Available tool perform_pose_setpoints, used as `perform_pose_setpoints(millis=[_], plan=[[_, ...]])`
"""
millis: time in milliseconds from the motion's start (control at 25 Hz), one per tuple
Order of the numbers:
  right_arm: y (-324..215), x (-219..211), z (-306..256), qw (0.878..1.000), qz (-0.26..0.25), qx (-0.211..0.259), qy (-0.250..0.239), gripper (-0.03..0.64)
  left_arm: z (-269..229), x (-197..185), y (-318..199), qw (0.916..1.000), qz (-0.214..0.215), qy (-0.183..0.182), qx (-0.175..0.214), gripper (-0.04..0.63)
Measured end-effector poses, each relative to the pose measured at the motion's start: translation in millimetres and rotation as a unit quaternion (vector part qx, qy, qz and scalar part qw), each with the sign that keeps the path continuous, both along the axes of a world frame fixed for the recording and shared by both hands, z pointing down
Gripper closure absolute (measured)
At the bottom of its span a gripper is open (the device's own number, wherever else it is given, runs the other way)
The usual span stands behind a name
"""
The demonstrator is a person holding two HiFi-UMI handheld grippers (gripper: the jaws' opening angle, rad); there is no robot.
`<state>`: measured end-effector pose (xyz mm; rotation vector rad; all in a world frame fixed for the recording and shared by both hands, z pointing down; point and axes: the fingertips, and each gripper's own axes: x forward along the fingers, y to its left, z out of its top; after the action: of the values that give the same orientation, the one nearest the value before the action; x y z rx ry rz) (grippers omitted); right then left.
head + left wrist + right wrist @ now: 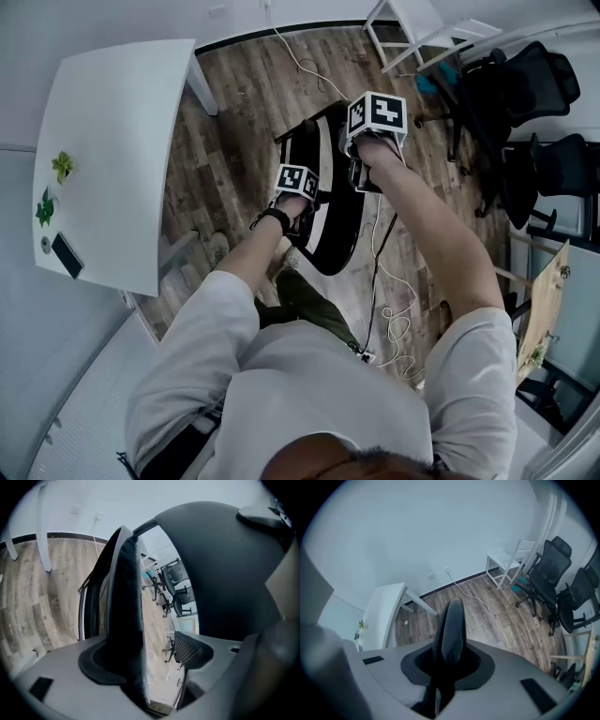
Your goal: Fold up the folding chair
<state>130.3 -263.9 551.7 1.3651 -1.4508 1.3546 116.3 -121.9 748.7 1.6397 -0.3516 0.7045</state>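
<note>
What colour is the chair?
The chair is mostly black; the head view shows it best.

Head view: your forearms (427,225) cover much of the black-and-white padded folding chair (330,230), legs hidden. Left gripper view: big dark rounded mass (225,569), can't identify.

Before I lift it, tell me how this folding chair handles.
Likely stiff, not floppy: the folding chair shows a tube frame and flat panels. Standing thin and narrow, it may tip sideways or swing open.
</note>
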Motion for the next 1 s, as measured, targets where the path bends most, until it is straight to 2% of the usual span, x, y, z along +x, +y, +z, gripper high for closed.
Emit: perform_pose_setpoints(millis=[320,600,800,1000], plan=[[-36.8,-113.8,-10.1,1.0,-0.015,0.002,-0.014,0.54,-12.6,-114.7,-35.1,1.0,-0.001,-0.008,-0.002,0.25],[-59.2,-194.5,-5.6,1.0,-0.011,-0.005,-0.024,0.54,-7.8,-201.3,-62.0,0.9999,0.001,-0.016,0.007,0.25],[-68.8,-234.0,-2.0,1.0,-0.005,-0.012,-0.023,0.54,-7.9,-246.0,-70.5,0.9998,0.009,-0.017,0.0,0.25],[-80.3,-264.0,0.9,1.0,-0.001,-0.013,-0.028,0.54,0.9,-274.2,-87.3,0.9998,0.005,-0.015,0.012,0.25]])
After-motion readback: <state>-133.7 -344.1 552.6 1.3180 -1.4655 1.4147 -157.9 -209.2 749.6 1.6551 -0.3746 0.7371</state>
